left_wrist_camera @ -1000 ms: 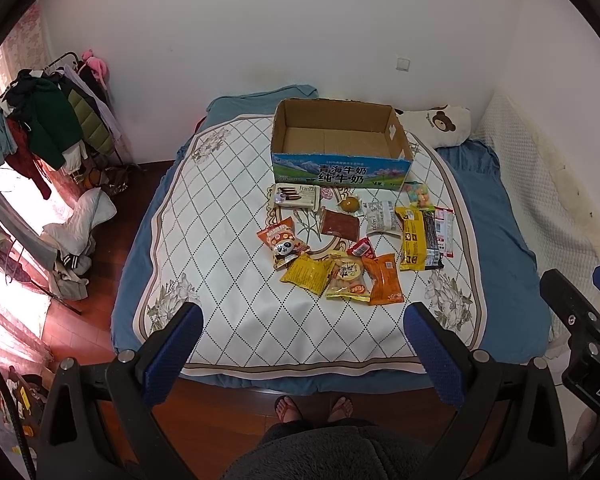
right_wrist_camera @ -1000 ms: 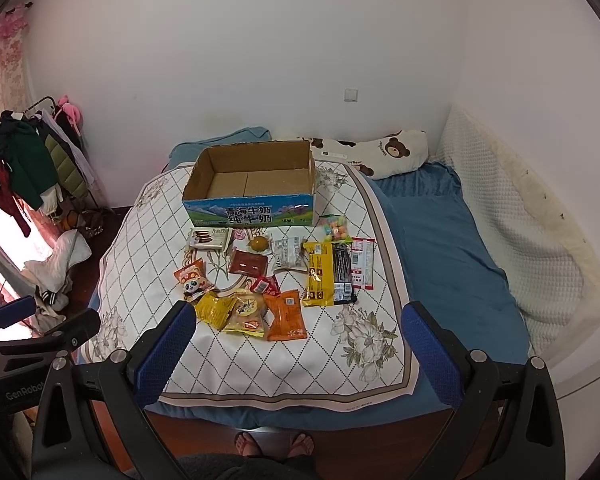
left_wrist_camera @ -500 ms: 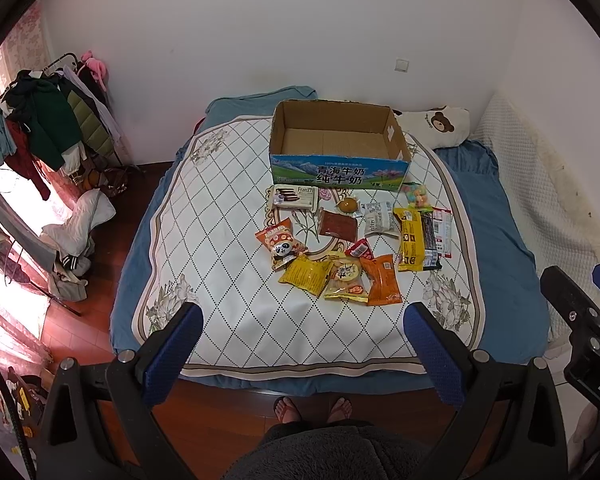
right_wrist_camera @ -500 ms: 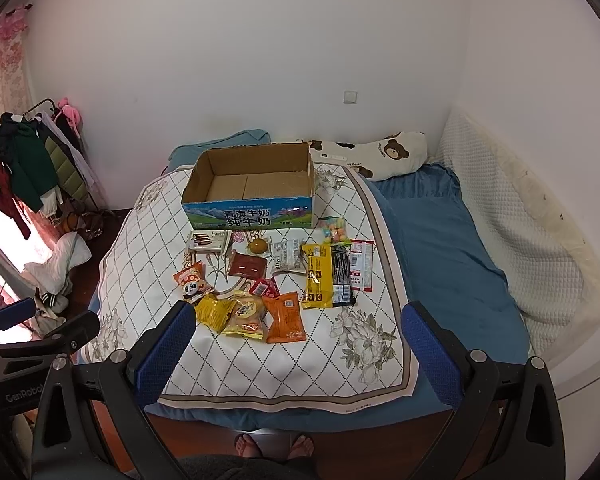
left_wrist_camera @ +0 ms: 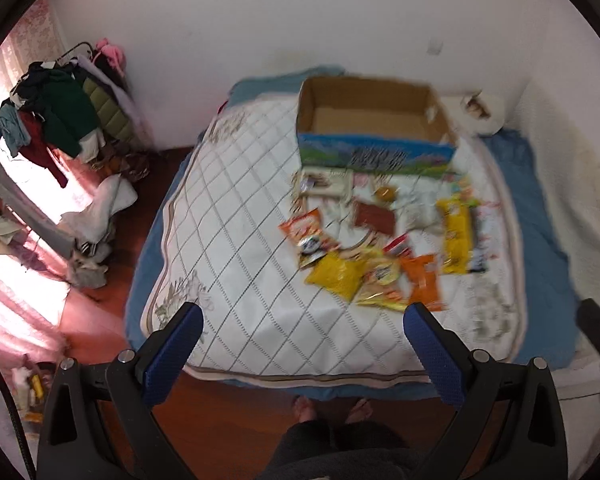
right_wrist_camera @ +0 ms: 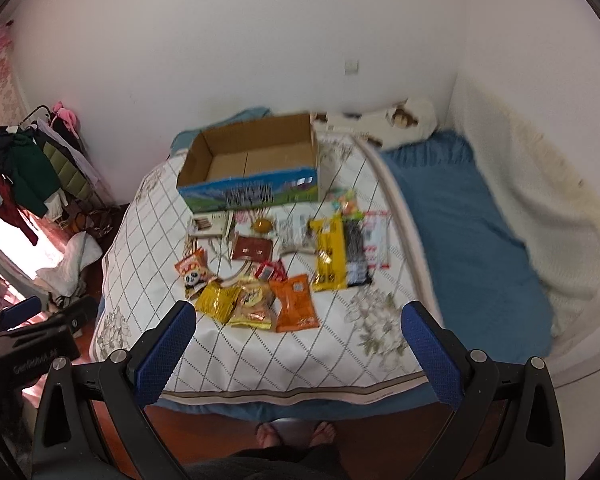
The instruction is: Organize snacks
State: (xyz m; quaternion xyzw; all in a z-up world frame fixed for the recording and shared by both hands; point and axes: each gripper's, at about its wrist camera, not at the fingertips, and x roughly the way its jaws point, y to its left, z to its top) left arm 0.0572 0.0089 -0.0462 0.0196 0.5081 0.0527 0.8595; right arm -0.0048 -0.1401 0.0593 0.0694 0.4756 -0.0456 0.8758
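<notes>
The bed point(right_wrist_camera: 260, 344) is seen whole only from the right wrist, pillow point(right_wrist_camera: 404, 120) included. The cardboard box point(right_wrist_camera: 252, 160) is set crosswise behind the snacks point(right_wrist_camera: 276, 264), opening up. The long yellow pack point(right_wrist_camera: 331, 254) is pointed at it. Left tongs point(left_wrist_camera: 300, 352) and right tongs point(right_wrist_camera: 298, 344) are held wide apart, nothing gripped.

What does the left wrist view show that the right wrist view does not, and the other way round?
Only the left wrist view shows the open left hand-held gripper from behind its own fingers, holding nothing, and a wide strip of wooden floor left of the bed.

Only the right wrist view shows the open right hand-held gripper this way, also holding nothing, plus most of the blue sheet and the whole bear pillow.

Both show the cardboard box with no snacks in it, the snack packets on the quilt before it, and the clothes rack.
</notes>
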